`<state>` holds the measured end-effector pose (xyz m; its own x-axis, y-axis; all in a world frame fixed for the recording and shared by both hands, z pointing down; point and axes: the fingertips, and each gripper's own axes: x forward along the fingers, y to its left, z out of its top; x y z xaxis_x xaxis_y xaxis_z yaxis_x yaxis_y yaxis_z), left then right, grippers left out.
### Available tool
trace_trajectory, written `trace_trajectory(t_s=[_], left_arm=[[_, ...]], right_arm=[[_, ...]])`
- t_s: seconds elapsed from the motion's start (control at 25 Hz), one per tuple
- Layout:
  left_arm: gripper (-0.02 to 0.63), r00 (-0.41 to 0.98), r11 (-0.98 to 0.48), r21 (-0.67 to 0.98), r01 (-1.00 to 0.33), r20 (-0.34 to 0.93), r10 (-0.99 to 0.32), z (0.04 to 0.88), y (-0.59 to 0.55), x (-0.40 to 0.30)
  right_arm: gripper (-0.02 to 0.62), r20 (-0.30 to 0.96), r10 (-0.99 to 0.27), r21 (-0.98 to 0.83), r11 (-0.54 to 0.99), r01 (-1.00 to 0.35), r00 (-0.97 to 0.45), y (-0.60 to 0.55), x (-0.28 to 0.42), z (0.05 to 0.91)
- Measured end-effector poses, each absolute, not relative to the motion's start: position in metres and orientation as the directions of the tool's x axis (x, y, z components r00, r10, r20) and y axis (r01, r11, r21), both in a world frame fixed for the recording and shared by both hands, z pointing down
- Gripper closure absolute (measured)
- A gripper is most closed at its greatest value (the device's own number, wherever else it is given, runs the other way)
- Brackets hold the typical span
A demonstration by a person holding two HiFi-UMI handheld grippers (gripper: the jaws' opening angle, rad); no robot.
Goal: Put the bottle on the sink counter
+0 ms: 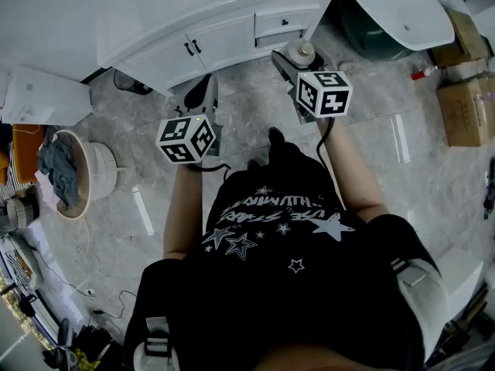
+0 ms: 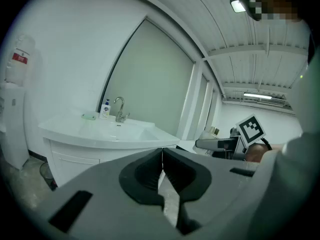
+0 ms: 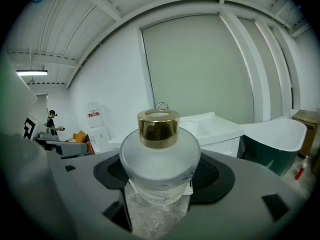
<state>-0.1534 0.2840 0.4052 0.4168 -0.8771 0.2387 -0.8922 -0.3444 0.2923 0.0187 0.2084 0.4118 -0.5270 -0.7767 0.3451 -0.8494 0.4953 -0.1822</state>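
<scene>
The head view looks steeply down from above the person onto the floor [image 1: 255, 91], with the counter [image 1: 155, 22] along its top edge. The left gripper view sits low behind the left gripper [image 2: 162, 156] and faces the counter [image 2: 100, 131] and faucet [image 2: 120, 111] at mid range. The right gripper view sits close behind the right gripper [image 3: 159, 171]. The bottle [image 3: 159, 154] fills its centre, with the counter [image 3: 210, 126] and tub [image 3: 275, 129] beyond. All three views share the counter. Each gripper view shows the other gripper's cube [image 2: 251, 129] [image 3: 29, 129] at its edge.
</scene>
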Motion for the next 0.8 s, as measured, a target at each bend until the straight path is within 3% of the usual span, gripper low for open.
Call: trace_trajectory(t_s=[0.8], left_arm=[[0.597, 0.427, -0.345, 0.316, -0.884, 0.242, -0.871, 0.410, 0.290, -0.173]], right_arm=[[0.276, 0.355, -0.780, -0.186, 0.483, -0.856, -0.516, 0.211, 0.007, 0.410]])
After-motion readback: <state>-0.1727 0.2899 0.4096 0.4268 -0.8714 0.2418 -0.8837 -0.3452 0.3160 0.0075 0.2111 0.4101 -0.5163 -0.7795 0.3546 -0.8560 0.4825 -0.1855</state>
